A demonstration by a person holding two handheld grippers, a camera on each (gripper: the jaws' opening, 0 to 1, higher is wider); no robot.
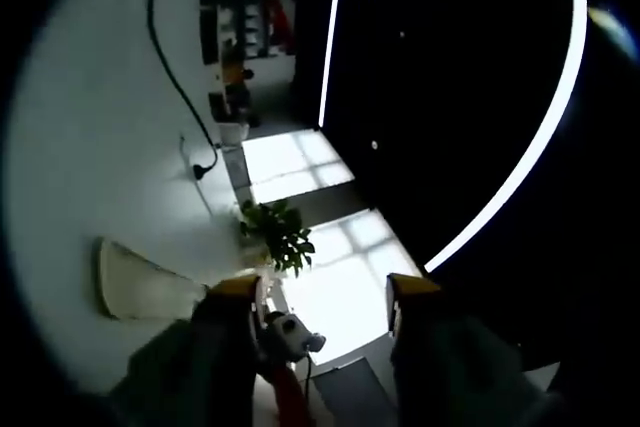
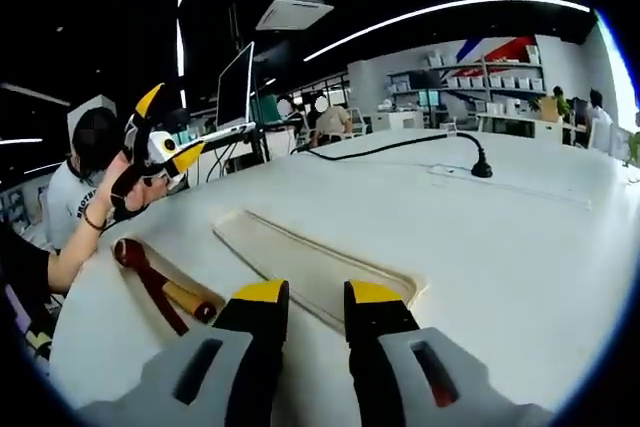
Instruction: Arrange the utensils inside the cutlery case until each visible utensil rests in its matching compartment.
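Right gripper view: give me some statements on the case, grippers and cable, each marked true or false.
1. The cutlery case lies flat on the white table. True.
2. The right gripper is clamped on the red-handled utensil. False: its jaws hold nothing, and the utensil lies off to their left.
3. A person's hand holds the left gripper up off the table. True.
4. The black cable runs across the cutlery case. False: it lies farther back, apart from the case.
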